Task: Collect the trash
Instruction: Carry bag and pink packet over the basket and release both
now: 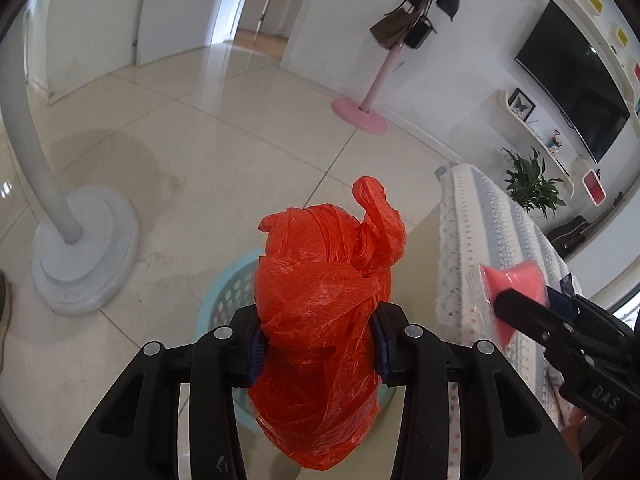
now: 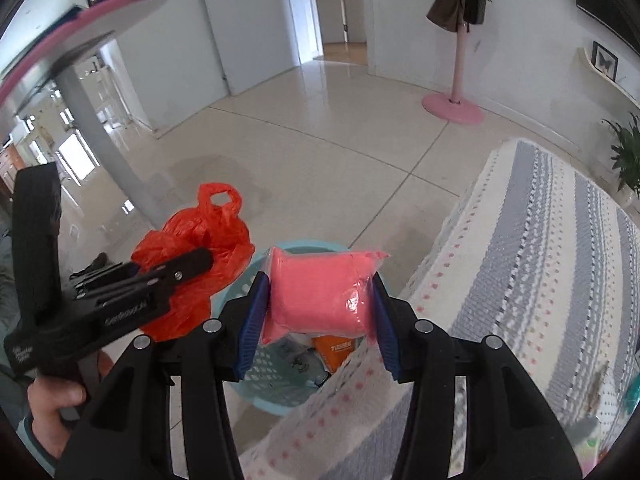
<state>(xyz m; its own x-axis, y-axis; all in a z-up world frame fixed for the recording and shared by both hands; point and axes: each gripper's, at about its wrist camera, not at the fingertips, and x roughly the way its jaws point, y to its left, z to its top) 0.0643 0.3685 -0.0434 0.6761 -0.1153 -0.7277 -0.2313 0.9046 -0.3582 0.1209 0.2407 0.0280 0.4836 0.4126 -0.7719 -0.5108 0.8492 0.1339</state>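
My left gripper is shut on a crumpled red plastic bag, which hangs right above a light blue slatted basket on the floor. My right gripper is shut on a pink packet in clear wrap, held over the same basket, which holds an orange packet and other scraps. From the right wrist view the left gripper and the red bag show at the left, beside the basket rim. The right gripper with the pink packet shows at the right of the left wrist view.
A striped knitted cover drapes over furniture just right of the basket. A white stand's round base sits on the tiled floor to the left. A pink coat stand is farther back, near a plant and a TV. A hand grips the left tool.
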